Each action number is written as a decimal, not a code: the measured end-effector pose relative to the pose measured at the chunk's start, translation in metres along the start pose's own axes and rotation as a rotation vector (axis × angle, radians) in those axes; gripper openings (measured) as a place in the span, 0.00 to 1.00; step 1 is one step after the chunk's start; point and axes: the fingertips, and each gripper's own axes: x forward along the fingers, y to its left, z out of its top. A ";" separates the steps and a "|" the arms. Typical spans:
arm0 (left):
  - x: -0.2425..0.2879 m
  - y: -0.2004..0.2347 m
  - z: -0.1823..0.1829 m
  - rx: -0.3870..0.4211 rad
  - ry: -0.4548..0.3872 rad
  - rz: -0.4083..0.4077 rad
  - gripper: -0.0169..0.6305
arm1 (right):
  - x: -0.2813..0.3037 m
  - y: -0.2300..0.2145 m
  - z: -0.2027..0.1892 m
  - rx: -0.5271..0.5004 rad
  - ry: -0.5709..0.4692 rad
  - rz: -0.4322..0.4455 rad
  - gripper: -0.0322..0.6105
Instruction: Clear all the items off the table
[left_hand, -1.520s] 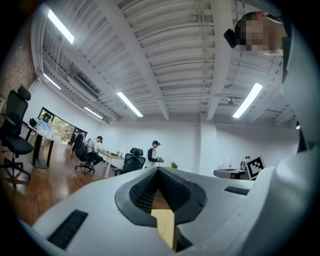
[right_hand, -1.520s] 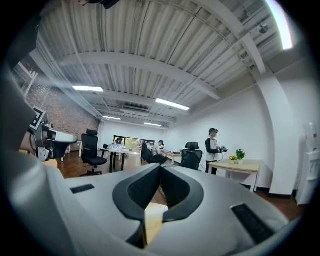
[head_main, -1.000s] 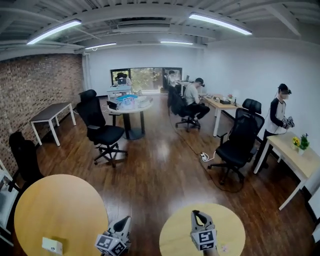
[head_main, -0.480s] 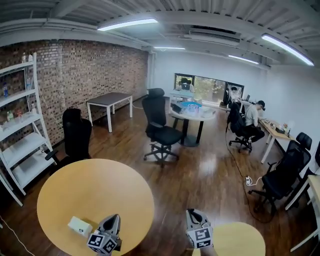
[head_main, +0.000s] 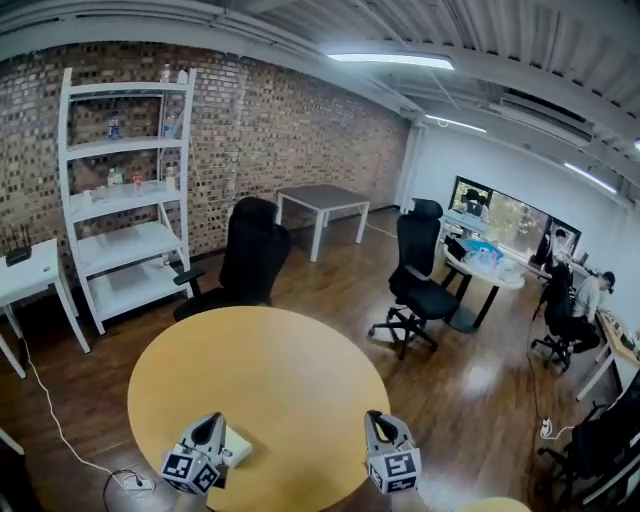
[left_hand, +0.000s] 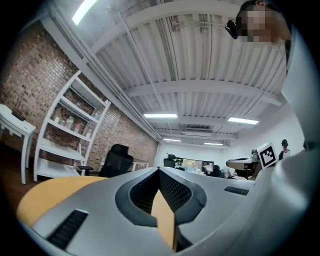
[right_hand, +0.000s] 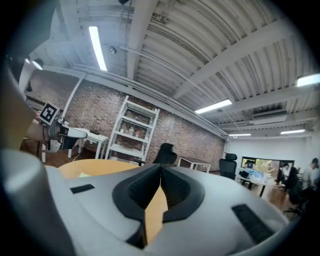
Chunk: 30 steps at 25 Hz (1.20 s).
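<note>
A round yellow table (head_main: 260, 370) fills the middle of the head view. On its near left part lies a small white box (head_main: 238, 447). My left gripper (head_main: 210, 421) hovers just left of that box, jaws shut with nothing between them; in the left gripper view its tips (left_hand: 159, 170) meet over the tabletop. My right gripper (head_main: 376, 418) is over the table's near right edge, also shut and empty, and its tips (right_hand: 160, 167) touch in the right gripper view. That view also shows the box as a pale patch (right_hand: 83, 175) on the table.
A black chair (head_main: 250, 262) stands at the table's far side, with a white shelf unit (head_main: 125, 190) against the brick wall behind it. A white desk (head_main: 25, 270) is at the left, a cable (head_main: 60, 430) lies on the floor. An office chair (head_main: 420, 285) stands at the right.
The head view has swung left: the large round table has moved from the lower left to the centre. Both grippers now sit over its near edge, and the white box lies beside the left one.
</note>
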 end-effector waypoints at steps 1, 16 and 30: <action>-0.013 0.017 0.006 0.012 -0.006 0.042 0.01 | 0.017 0.020 0.004 -0.003 -0.009 0.054 0.06; -0.247 0.107 0.087 0.161 -0.119 0.777 0.01 | 0.164 0.245 0.060 0.046 -0.103 0.675 0.12; -0.275 0.103 0.083 0.174 -0.080 0.877 0.01 | 0.188 0.335 0.040 0.105 0.011 0.833 0.43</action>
